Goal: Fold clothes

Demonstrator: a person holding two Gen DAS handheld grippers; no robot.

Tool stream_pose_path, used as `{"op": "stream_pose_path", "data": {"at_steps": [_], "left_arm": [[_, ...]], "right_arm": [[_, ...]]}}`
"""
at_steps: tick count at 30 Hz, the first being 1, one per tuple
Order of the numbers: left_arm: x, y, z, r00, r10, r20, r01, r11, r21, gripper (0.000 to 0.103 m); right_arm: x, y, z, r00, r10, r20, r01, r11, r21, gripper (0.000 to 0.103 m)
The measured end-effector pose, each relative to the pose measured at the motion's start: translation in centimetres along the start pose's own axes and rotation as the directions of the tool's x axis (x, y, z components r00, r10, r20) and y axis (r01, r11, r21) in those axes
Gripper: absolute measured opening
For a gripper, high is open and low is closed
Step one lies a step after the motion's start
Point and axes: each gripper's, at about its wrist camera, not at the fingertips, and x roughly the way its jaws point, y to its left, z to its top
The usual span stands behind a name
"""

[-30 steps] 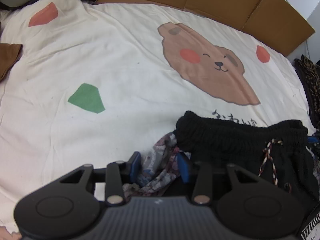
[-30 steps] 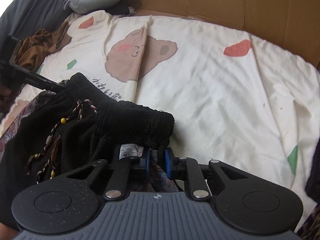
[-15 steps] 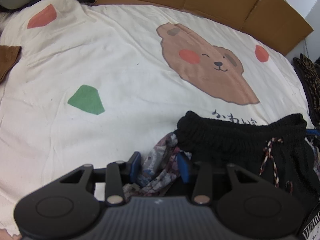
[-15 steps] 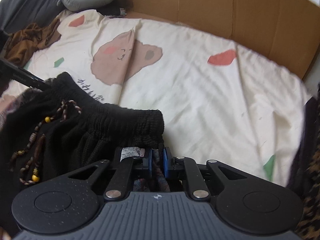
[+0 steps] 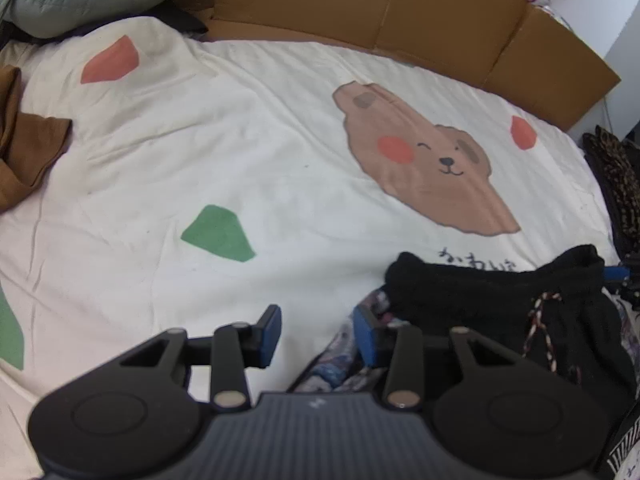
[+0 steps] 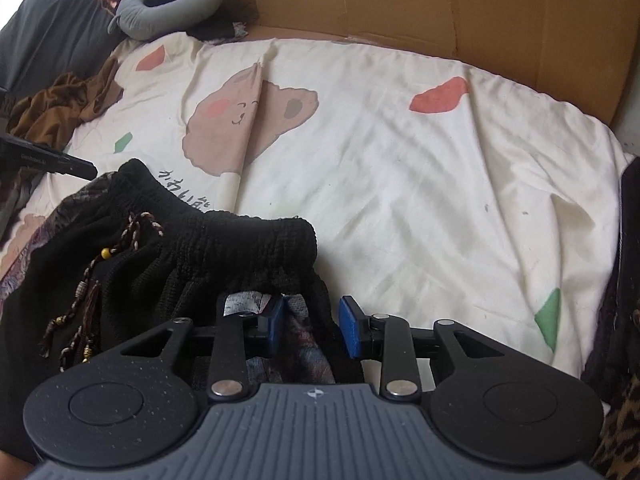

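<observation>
A black garment (image 5: pixel 480 292) with a ribbed elastic waistband and a beaded drawstring (image 6: pixel 132 228) lies bunched on the bed, with patterned fabric (image 5: pixel 340 352) showing under it. My left gripper (image 5: pixel 318 336) is open over bare sheet, and the patterned fabric lies just beside its right finger. My right gripper (image 6: pixel 312 326) is at the other end of the waistband (image 6: pixel 240 240). Its jaws are opening, with patterned and black cloth still lying loose between the blue pads (image 6: pixel 276 324).
The cream bedsheet (image 5: pixel 240 160) has a bear print. A cardboard wall (image 6: pixel 480 12) runs along the back. A brown garment (image 5: pixel 24 160) and a grey neck pillow (image 6: pixel 168 8) lie far left. Leopard-print clothing (image 5: pixel 616 184) lies at the right edge.
The right gripper's pads, pinched shut on the cloth before, have spread apart. The left gripper has lifted and shifted left, so the patterned fabric no longer sits between its pads.
</observation>
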Motion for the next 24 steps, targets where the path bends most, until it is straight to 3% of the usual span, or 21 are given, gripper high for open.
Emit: {"op": "stream_pose_path", "data": {"at_steps": [8, 9, 14, 24], "left_arm": [[-0.1, -0.4, -0.2, 1.0, -0.021, -0.003, 0.021, 0.997, 0.08, 0.041], [-0.1, -0.6, -0.3, 1.0, -0.026, -0.006, 0.026, 0.995, 0.094, 0.04], [0.7, -0.6, -0.1, 0.999, -0.042, -0.018, 0.044, 0.991, 0.125, 0.031], [3.1, -1.6, 0.2, 0.995, -0.077, -0.063, 0.088, 0.98, 0.181, 0.028]], "right_arm": [[-0.6, 0.8, 0.5, 0.999, -0.022, 0.041, 0.025, 0.996, -0.085, 0.036], [-0.8, 0.8, 0.4, 0.999, -0.018, 0.045, 0.022, 0.996, -0.091, 0.031], [-1.6, 1.5, 0.5, 0.999, -0.012, 0.047, 0.018, 0.99, -0.143, 0.029], [-1.5, 2.1, 0.2, 1.0, -0.009, 0.009, 0.01, 0.983, -0.181, 0.029]]}}
